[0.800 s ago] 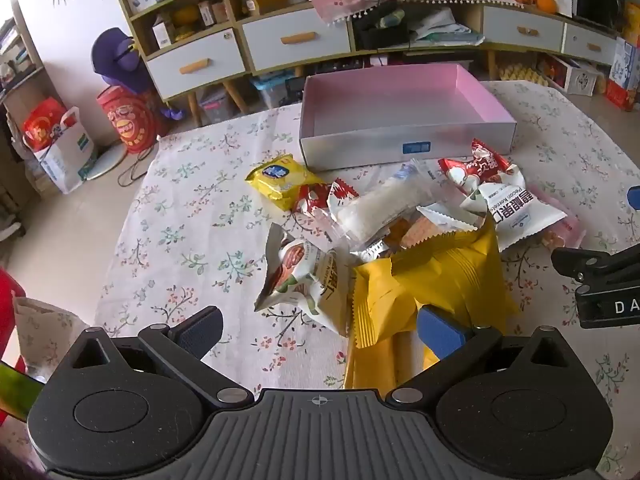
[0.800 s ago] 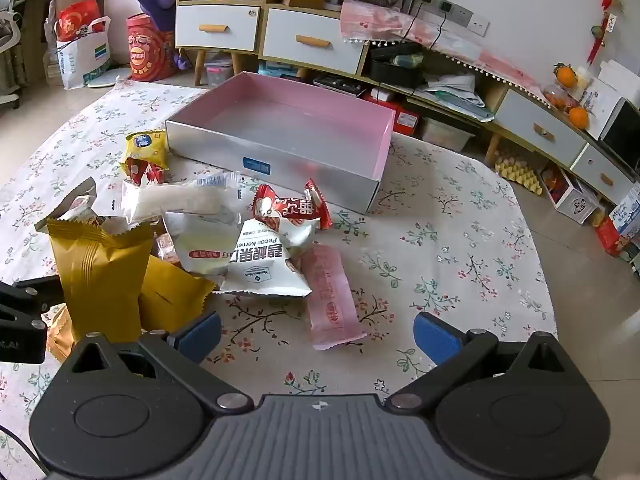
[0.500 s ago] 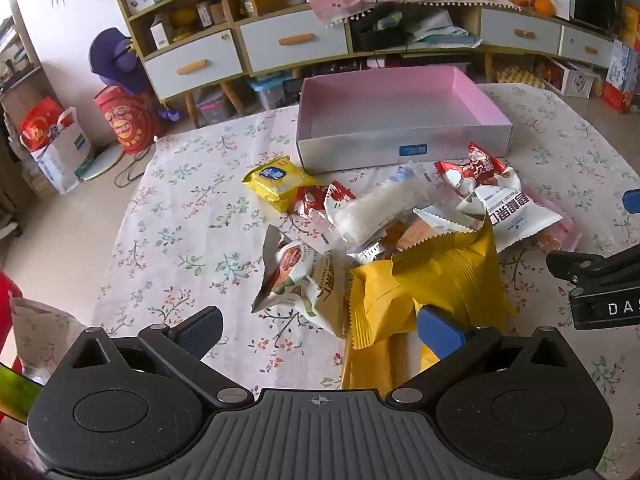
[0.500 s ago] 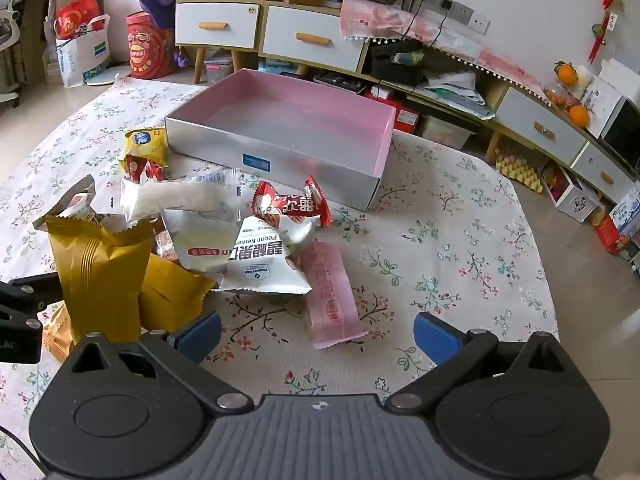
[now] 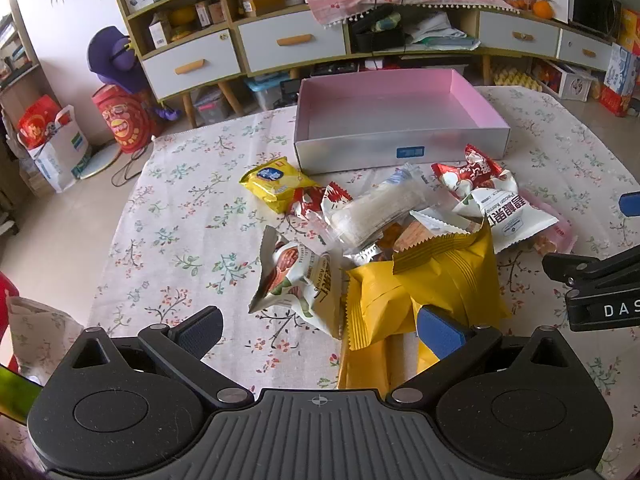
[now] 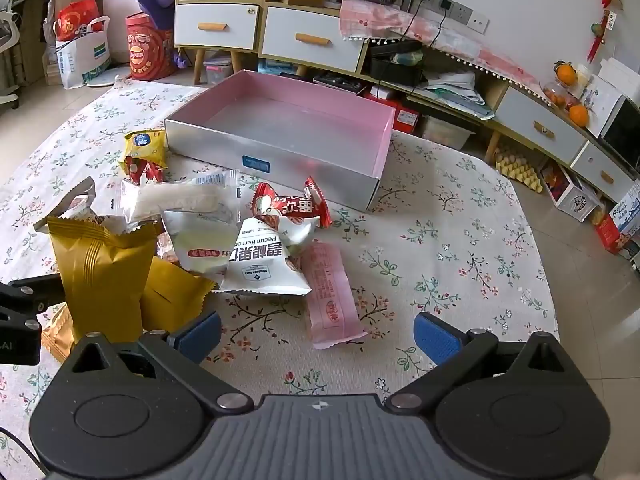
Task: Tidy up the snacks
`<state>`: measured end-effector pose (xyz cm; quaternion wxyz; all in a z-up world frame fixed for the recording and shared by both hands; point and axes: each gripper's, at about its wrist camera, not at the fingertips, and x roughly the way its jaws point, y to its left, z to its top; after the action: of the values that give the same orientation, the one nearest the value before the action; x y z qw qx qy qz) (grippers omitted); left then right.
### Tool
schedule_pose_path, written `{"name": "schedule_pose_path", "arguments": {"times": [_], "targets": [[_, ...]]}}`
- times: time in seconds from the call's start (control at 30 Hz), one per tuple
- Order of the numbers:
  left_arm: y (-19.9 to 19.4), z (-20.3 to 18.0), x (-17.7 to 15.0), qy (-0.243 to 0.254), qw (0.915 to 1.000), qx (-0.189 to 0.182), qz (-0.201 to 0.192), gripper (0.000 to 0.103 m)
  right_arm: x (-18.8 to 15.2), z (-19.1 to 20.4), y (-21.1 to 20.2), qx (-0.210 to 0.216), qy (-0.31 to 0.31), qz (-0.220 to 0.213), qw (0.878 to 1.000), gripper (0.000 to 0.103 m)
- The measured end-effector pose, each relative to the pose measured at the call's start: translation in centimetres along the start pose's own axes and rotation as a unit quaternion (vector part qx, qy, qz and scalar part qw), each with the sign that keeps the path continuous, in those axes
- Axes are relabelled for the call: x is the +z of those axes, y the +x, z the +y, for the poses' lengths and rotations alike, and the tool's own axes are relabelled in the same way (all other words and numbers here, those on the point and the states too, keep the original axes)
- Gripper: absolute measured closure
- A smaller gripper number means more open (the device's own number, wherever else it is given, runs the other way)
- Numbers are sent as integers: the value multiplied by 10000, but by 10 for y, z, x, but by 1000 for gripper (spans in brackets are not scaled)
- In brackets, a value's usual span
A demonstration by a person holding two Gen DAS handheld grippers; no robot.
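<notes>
Drawer cabinet (image 6: 312, 42) along white wall (image 6: 520, 4), tiled floor (image 6: 600, 300).

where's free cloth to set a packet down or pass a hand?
Free: the pink box is empty inside; bare tablecloth lies right of the pink packet and the box; more lies left of the yellow biscuit packet. Crowded: the snack pile in front of the box.

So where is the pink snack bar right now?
In the right wrist view the pink snack bar lies flat on the floral tablecloth, at the right edge of the snack pile, partly under the white pecan packet.
</notes>
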<state>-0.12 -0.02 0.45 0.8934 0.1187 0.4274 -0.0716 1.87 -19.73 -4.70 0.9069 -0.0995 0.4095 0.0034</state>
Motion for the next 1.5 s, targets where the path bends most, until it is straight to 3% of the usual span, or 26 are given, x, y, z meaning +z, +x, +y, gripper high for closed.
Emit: {"name": "schedule_pose_path", "arguments": {"times": [1.5], "targets": [[0, 1, -1, -14, 10000, -32, -13, 0, 1, 1, -3, -2, -6, 12, 10000, 19]]}}
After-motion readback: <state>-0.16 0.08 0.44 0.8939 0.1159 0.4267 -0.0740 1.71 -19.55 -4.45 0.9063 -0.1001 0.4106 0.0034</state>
